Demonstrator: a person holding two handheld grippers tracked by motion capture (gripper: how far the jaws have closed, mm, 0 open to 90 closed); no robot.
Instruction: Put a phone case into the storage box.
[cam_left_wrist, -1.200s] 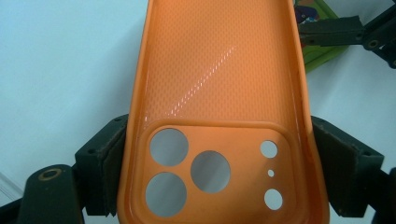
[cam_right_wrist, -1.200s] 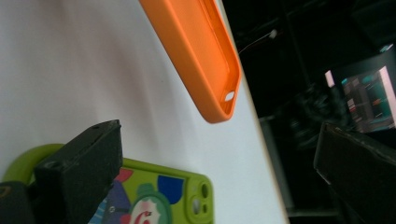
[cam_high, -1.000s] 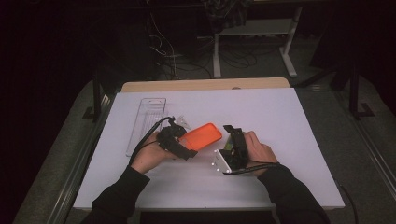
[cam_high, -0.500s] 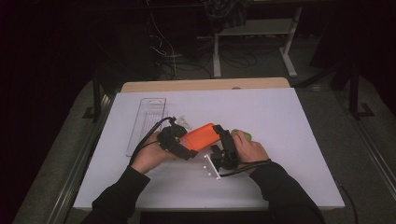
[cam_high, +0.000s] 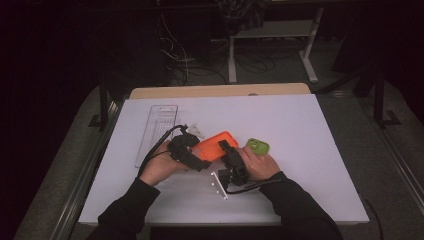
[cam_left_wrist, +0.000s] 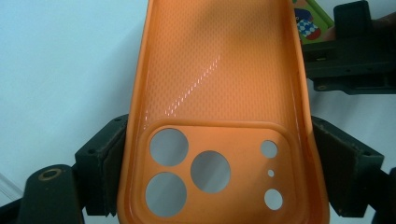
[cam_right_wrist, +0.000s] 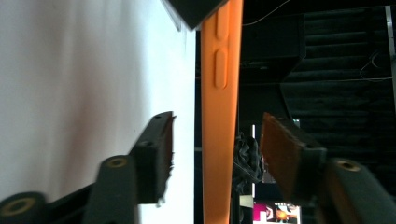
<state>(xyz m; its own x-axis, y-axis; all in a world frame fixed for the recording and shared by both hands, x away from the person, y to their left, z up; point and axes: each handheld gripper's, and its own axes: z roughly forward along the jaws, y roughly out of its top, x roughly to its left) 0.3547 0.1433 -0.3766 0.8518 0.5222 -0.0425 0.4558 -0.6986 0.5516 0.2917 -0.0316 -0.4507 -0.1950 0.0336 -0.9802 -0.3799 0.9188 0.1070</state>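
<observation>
Orange phone case (cam_high: 216, 145) held above the white table (cam_high: 310, 150) between two hand-held grippers.

Left gripper (cam_left_wrist: 219, 154) pinches the case across its camera-cutout end, a jaw pressed on each long edge. Right gripper (cam_right_wrist: 217, 140) stands spread, its jaws on either side of the case's button edge, neither touching. A green object (cam_high: 257, 146) lies just beside the right hand (cam_high: 260, 165).

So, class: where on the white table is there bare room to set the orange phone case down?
Free: the table right of the green object, and the far strip. Crowded: around the clear tray and both grippers holding the orange phone case.
</observation>
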